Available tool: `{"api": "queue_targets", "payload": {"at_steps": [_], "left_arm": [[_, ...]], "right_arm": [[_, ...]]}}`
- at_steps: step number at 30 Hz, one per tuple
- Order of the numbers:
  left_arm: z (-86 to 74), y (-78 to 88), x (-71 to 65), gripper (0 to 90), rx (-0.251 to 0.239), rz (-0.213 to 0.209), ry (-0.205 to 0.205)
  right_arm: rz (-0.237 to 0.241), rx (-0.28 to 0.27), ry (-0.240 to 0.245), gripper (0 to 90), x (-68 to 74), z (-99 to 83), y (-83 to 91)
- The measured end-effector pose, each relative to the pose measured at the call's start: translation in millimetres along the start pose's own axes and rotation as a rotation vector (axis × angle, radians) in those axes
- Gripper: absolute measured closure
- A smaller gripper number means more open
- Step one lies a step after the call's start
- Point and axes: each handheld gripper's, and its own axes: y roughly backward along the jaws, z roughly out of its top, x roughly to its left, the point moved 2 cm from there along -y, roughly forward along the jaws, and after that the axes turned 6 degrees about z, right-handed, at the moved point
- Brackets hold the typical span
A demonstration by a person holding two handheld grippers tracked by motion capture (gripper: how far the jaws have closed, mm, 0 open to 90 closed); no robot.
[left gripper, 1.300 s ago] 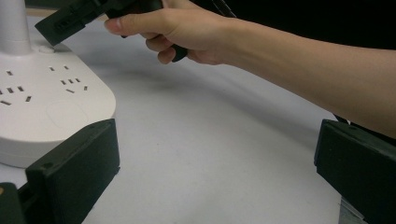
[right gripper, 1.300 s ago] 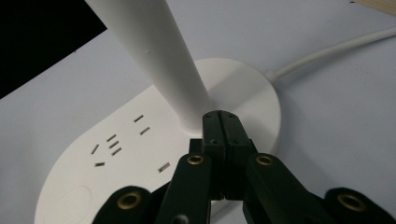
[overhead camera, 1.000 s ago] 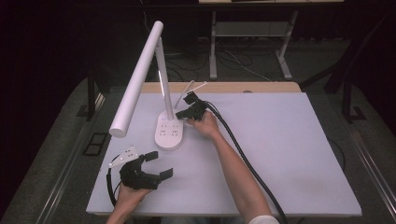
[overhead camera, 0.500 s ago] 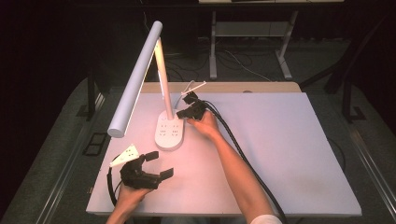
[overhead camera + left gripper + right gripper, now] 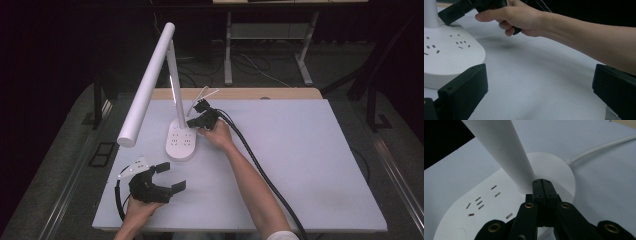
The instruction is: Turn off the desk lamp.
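A white desk lamp stands on the table's left half, with a flat base (image 5: 180,144) that carries socket slots, a thin stem (image 5: 178,95) and a long tube head (image 5: 147,85) slanting down to the left. My right gripper (image 5: 190,122) is shut with nothing between its jaws. In the right gripper view its tip (image 5: 542,183) sits against the foot of the stem (image 5: 506,155) on the base (image 5: 486,205). My left gripper (image 5: 169,177) rests open near the table's front left. In the left gripper view its jaws (image 5: 539,87) stand wide apart, beside the base (image 5: 449,55).
The white table (image 5: 310,160) has a wooden strip (image 5: 260,93) along its back edge. The lamp's white cord (image 5: 601,146) runs off behind the base. A thick black cable (image 5: 260,172) trails from the right gripper along the person's forearm (image 5: 584,37).
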Motion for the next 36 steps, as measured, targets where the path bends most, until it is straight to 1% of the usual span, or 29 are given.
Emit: {"api": "queue_targets", "payload": {"at_steps": [6,12,21,24,28,30,32,36], "left_arm": [[0.0,-0.5,0.9,0.0,0.001,0.0,0.0],[-0.1,-0.2,0.5,0.0,0.002,0.0,-0.002],[-0.1,-1.0,-0.6,0.0,0.002,0.0,-0.004],[-0.2,-0.9,0.0,0.0,0.002,-0.001,-0.001],[0.0,-0.9,1.2,0.0,0.002,-0.001,-0.003],[0.0,-1.0,1.5,0.0,0.003,-0.001,-0.004],[0.1,-1.0,1.5,0.0,0.002,-0.002,-0.003],[0.0,-0.9,1.6,0.0,0.003,-0.001,-0.004]], "right_arm": [[-0.009,0.013,0.006,90.0,1.1,1.2,2.9],[0.002,0.006,0.004,90.0,1.2,0.8,1.5],[-0.016,0.008,-0.003,90.0,2.6,-0.2,0.5],[-0.025,0.013,0.006,90.0,3.5,-0.1,1.3],[-0.015,0.006,-0.004,90.0,3.0,-0.6,3.7],[-0.029,0.009,-0.002,90.0,2.9,-0.7,4.8],[-0.028,0.012,0.001,90.0,2.8,-0.8,5.6],[-0.014,-0.012,-0.004,90.0,3.8,0.1,11.4]]}}
